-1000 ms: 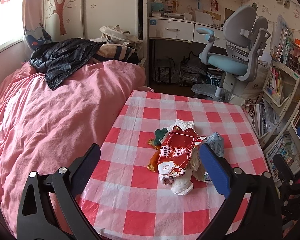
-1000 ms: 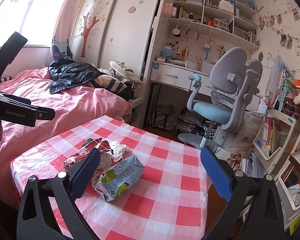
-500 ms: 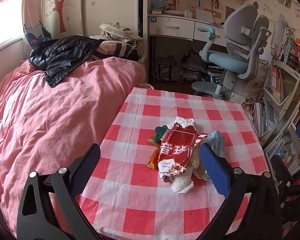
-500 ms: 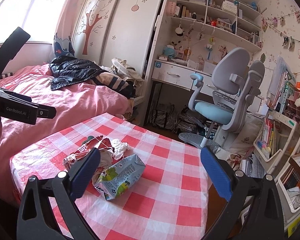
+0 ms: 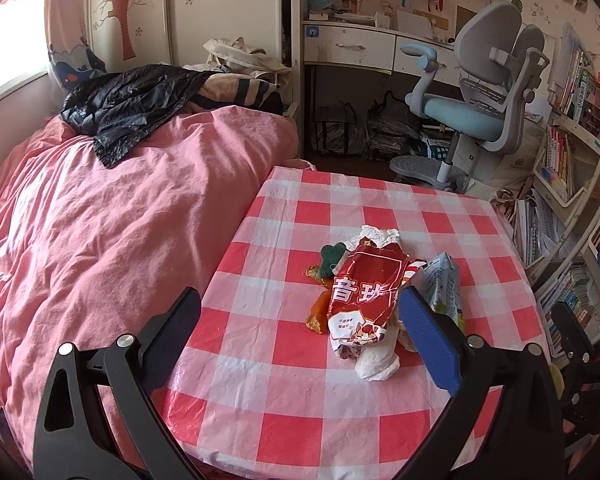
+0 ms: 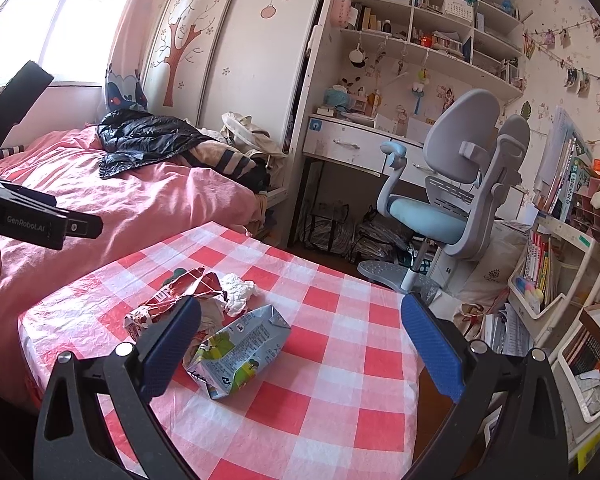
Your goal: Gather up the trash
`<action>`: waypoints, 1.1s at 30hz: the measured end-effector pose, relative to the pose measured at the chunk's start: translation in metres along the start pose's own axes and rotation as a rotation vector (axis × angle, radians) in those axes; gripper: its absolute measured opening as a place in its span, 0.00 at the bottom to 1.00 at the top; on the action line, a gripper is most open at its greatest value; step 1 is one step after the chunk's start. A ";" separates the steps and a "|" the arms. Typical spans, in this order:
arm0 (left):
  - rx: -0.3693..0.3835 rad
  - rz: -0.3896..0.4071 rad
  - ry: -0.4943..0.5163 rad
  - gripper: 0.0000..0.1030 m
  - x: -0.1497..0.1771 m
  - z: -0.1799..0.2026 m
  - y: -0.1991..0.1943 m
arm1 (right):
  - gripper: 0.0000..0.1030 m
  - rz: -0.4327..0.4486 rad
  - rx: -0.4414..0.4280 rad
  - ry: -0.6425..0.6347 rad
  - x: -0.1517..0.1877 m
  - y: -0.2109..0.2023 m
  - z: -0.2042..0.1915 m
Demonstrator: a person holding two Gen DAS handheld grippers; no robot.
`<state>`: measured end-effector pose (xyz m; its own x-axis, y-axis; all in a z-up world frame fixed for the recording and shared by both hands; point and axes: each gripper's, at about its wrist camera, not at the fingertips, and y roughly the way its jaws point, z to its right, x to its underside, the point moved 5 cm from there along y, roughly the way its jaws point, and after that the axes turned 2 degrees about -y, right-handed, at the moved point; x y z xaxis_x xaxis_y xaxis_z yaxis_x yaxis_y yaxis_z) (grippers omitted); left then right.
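**A:** What sits on the table?

**B:** A table (image 5: 284,432) covered in a red-and-white checked cloth holds a small heap of trash near its middle. On top of the heap lies a crumpled red snack bag (image 5: 364,300) with white characters. A flattened drink carton (image 6: 240,352) lies against the heap on the side nearer the desk chair (image 6: 456,196). Crumpled white tissue (image 6: 238,290) sits at the heap's far end, another white wad (image 5: 376,360) at its near end, and a green and orange wrapper (image 5: 330,258) pokes out on the side nearer the bed (image 5: 100,240).

**A:** And the tongs?

**B:** Both are spread wide and hold nothing. The left gripper (image 5: 300,330) hovers above the table's near edge; its right finger (image 5: 428,334) is in front of the heap's carton side, and the other is over the table edge nearest the bed. The right gripper (image 6: 300,340) hovers over the table too, its left finger (image 6: 172,344) in front of the snack bag and just beside the carton, clear of both as far as I can tell.

**A:** What surrounds the table?

**B:** The pink bed touches one side of the table, with a black jacket (image 5: 128,108) lying at its far end. Beyond the table stands the grey and blue desk chair, in front of a white desk (image 6: 352,148)
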<state>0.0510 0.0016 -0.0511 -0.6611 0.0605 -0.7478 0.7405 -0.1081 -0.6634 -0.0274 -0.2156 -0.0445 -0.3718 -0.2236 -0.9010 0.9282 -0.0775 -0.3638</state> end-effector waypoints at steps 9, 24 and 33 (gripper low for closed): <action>-0.014 -0.001 0.010 0.93 -0.002 0.000 -0.001 | 0.94 0.005 -0.008 0.000 0.001 -0.002 0.002; -0.012 -0.026 -0.021 0.93 -0.003 -0.008 0.005 | 0.94 -0.014 -0.039 0.006 0.004 0.003 0.000; -0.033 -0.086 -0.135 0.93 -0.001 -0.054 0.021 | 0.94 -0.055 -0.068 0.014 0.009 0.009 -0.002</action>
<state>0.0742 0.0529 -0.0659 -0.7306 -0.0665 -0.6796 0.6828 -0.0753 -0.7267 -0.0225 -0.2165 -0.0567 -0.4226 -0.2071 -0.8824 0.9038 -0.0235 -0.4273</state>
